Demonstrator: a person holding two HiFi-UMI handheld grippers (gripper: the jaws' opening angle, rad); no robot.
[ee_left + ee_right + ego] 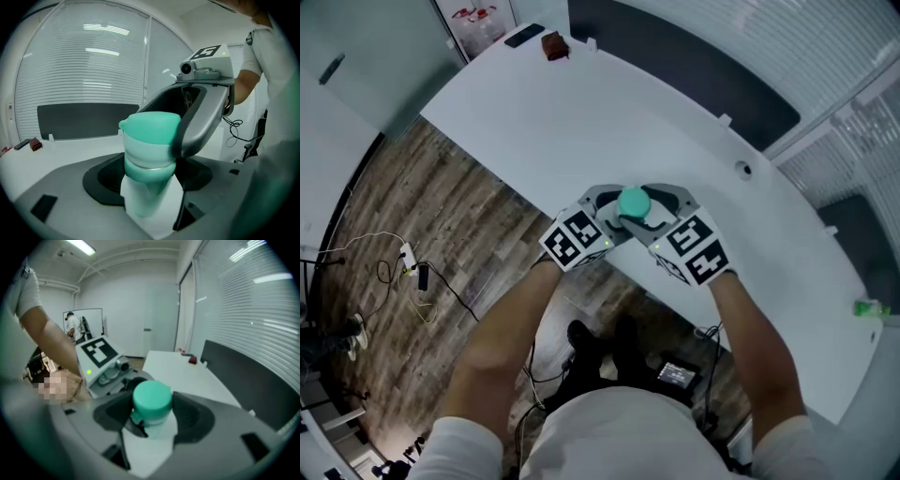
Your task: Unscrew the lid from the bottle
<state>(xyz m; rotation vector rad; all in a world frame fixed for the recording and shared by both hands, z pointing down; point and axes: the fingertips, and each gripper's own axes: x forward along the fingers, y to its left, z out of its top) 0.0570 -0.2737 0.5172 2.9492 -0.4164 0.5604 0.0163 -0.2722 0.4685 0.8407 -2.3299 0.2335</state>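
A bottle with a teal lid (633, 202) is held over the near edge of the white table (581, 122). From the left, my left gripper (619, 212) is shut on the bottle's body (145, 187) below the lid (151, 126). From the right, my right gripper (649, 212) is shut on the lid (151, 399), which sits between its dark pads. In the left gripper view one grey finger (199, 126) of the right gripper presses on the lid's right side. The left gripper's marker cube (101, 357) shows behind the bottle in the right gripper view.
At the table's far end lie a black phone (523, 36) and a small brown object (553, 45). A dark panel (694, 66) runs along the back edge, and a cable hole (742, 170) sits nearby. Cables (412, 272) trail over the wooden floor.
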